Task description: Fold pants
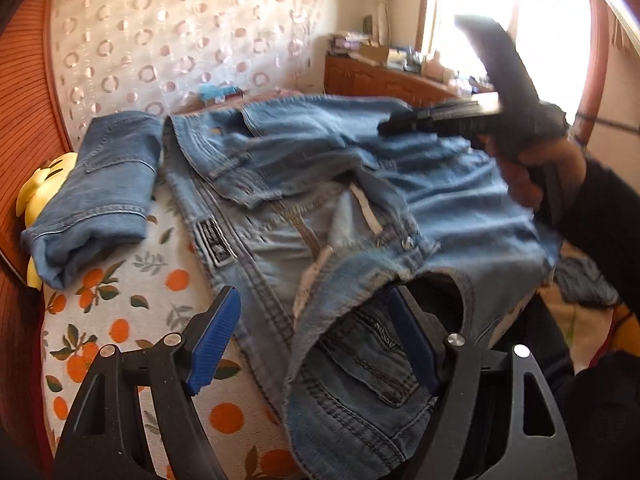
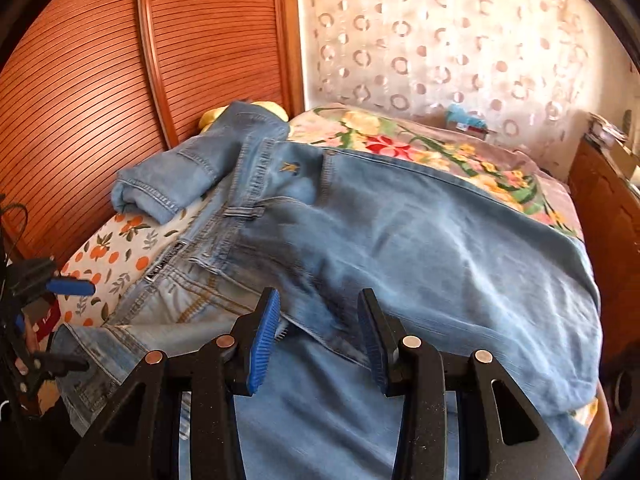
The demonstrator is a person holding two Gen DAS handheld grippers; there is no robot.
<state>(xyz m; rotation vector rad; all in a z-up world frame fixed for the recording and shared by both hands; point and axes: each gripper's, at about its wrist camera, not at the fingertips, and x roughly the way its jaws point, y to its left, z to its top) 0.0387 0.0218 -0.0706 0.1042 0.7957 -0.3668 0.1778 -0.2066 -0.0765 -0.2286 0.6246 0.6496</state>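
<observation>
Light blue jeans (image 1: 320,184) lie spread across the bed, waistband and open fly toward the left gripper. They also show in the right wrist view (image 2: 420,240). My left gripper (image 1: 316,340) is open just above the waistband, its right finger behind a fold of denim. My right gripper (image 2: 320,336) is open, hovering over the upper leg fabric, holding nothing. In the left wrist view the right gripper (image 1: 400,124) is blurred above the jeans, held by a hand. The left gripper (image 2: 68,320) shows at the left edge of the right wrist view.
A second pair of jeans (image 1: 100,196), folded, lies near the wooden headboard (image 2: 120,60) beside a yellow plush toy (image 1: 40,184). The bed has an orange-print sheet (image 1: 120,320) and a floral blanket (image 2: 420,148). A wooden cabinet (image 1: 372,76) stands under the window.
</observation>
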